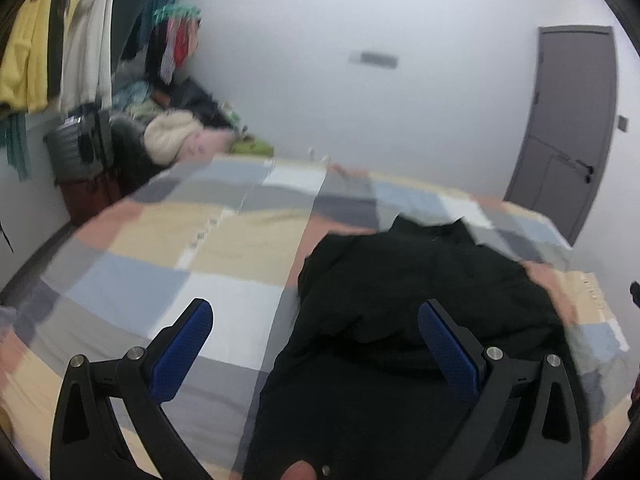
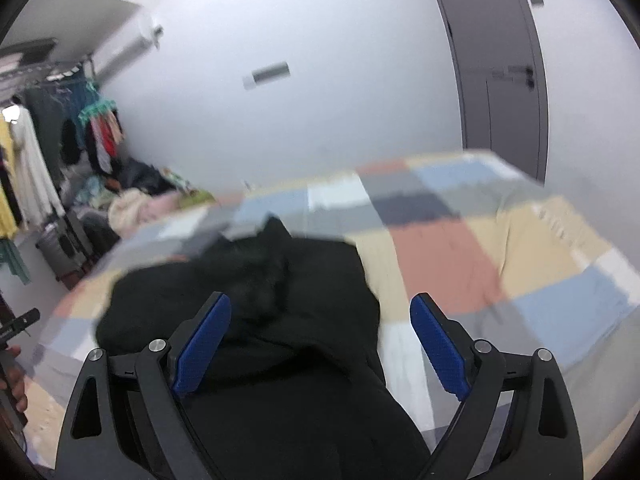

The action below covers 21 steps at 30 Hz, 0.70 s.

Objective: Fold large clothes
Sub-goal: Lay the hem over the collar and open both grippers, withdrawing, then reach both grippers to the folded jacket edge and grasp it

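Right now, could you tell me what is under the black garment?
The black garment lies on the patchwork bedspread, which shows all around it. Whatever sits directly beneath the fabric is covered.

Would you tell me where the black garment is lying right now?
The black garment lies rumpled on the patchwork bedspread, right of centre in the left wrist view and left of centre in the right.
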Motion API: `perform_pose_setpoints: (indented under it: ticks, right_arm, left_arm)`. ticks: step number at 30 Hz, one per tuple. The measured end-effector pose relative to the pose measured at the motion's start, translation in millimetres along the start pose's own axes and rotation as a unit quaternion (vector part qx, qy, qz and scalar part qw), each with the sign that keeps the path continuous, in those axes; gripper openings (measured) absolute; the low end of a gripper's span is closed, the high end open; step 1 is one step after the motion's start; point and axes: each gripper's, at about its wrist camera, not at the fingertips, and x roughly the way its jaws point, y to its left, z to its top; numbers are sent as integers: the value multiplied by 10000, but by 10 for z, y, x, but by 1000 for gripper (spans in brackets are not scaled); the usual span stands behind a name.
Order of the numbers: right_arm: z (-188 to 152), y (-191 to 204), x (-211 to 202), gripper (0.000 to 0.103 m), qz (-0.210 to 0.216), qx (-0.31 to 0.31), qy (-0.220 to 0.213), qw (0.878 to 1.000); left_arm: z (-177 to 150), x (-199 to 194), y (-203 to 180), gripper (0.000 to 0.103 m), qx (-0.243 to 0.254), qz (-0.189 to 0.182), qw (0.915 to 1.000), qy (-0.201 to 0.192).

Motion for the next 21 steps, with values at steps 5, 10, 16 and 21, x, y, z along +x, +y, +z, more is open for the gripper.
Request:
perform_pose_setpoints:
  ticks: [5, 10, 16, 21]
  right_arm:
    - [364, 267, -835, 92, 157, -142, -471, 9987]
    - [541, 500, -1703, 94, 243, -431, -930, 9944]
    - [549, 558, -2418, 96, 400, -659, -1136, 9905]
    - [526, 379, -2716, 96, 404, -669, -1090, 9910]
  left_arm:
    - [234, -919, -32, 103, 123, -119, 9992, -367]
    - [354, -1861, 149, 103, 88, -307, 9970, -706]
    - [324, -2625, 589, 103, -63, -430, 9958, -806]
    - [172, -2856, 990, 103, -105, -248, 9973, -685]
